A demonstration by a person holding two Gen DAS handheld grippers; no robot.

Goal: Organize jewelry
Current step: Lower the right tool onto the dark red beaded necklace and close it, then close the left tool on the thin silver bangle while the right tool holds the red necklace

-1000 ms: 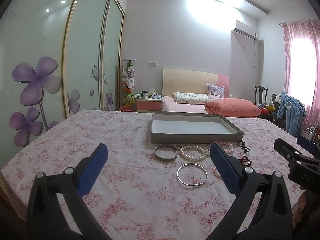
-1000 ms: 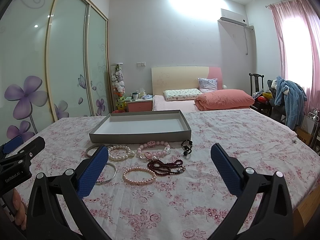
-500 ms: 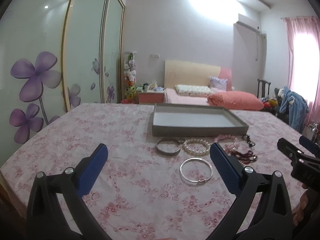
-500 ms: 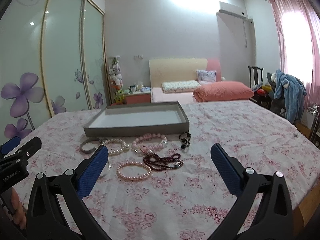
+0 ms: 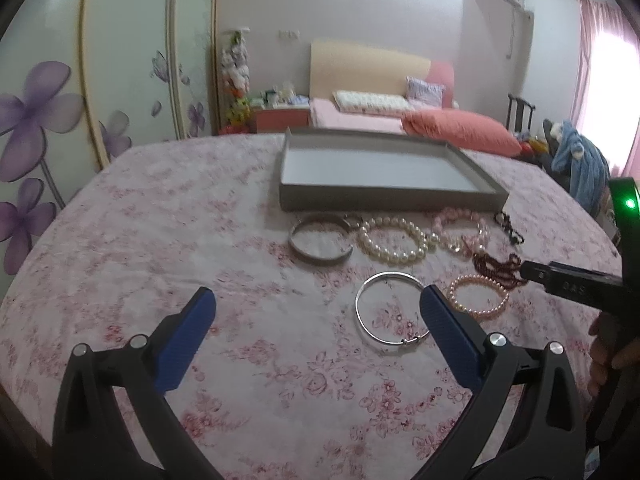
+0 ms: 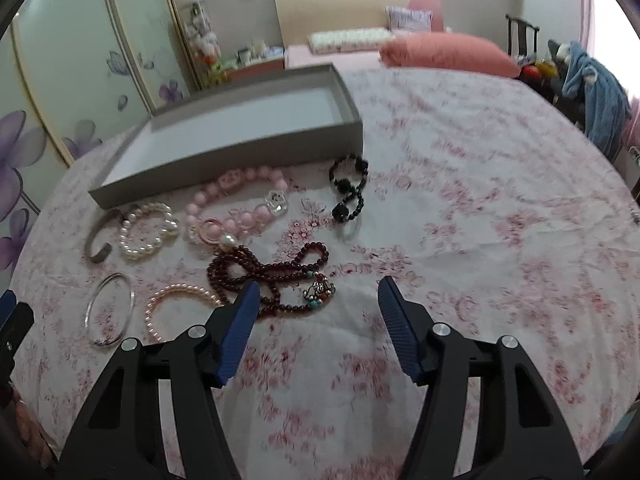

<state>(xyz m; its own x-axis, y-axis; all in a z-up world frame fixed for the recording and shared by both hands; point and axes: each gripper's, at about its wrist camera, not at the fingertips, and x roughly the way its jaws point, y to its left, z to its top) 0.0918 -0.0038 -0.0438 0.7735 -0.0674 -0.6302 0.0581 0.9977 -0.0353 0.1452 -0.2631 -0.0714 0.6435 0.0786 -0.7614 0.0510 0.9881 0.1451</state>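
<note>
The right gripper hangs over the flowered desk with its jaws closing on nothing, the dark red bead string lying just past the left pad at about eleven o'clock. The left gripper holds its jaws wide and empty, the thin silver bangle partly behind its right pad at two o'clock. Further out lie the pink pearl bracelet, white pearl bracelet, steel cuff, pink bead bracelet and black bead bracelet, all before the empty grey tray at twelve o'clock.
</note>
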